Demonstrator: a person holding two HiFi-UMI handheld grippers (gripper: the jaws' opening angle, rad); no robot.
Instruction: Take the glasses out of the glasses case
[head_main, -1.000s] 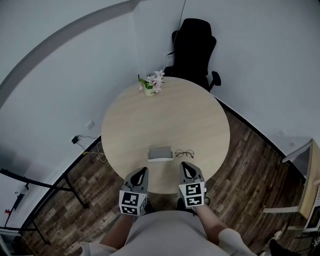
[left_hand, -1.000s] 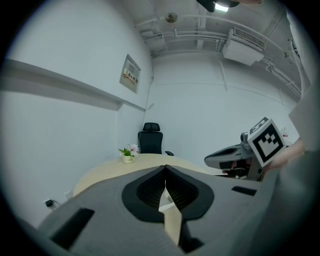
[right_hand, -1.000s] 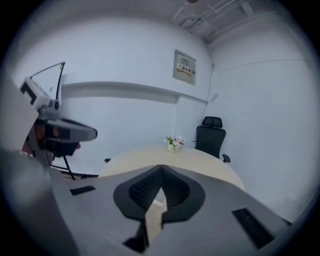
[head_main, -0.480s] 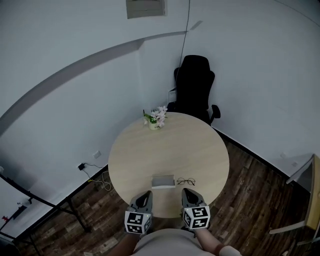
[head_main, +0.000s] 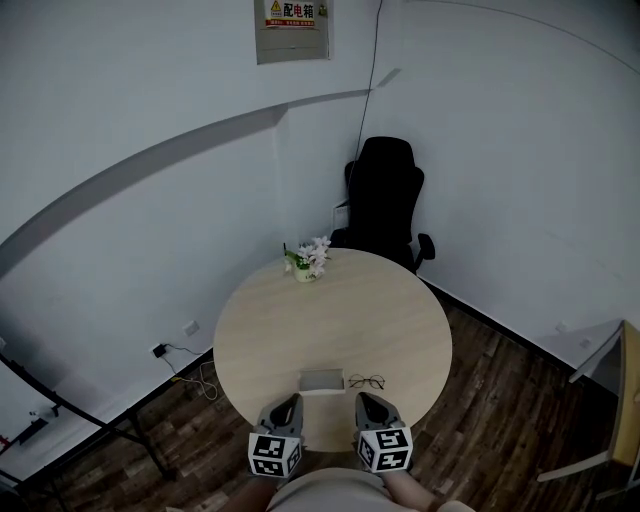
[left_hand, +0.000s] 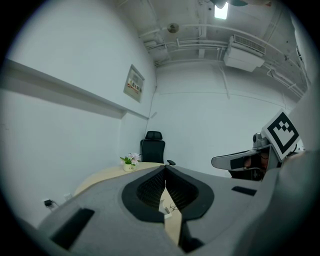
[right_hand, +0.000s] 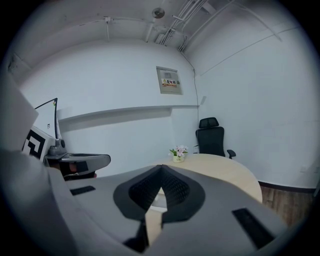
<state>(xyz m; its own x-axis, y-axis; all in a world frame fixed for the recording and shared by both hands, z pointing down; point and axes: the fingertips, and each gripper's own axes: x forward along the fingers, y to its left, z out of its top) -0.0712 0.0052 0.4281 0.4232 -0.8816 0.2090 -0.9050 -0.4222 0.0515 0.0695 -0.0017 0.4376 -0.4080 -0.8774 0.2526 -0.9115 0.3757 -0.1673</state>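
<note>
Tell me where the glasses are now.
Head view: the glasses lie on the round table near its edge, just right of the glasses case, ahead of the right gripper.

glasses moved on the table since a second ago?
No. The glasses lie just right of the glasses case near the table's front edge, as before; only the head view shifted.

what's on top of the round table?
On the round light-wood table: a grey rectangular glasses case near the front edge, thin-framed glasses right of it, a small pot of flowers at the far edge. The case's inside can't be made out.
</note>
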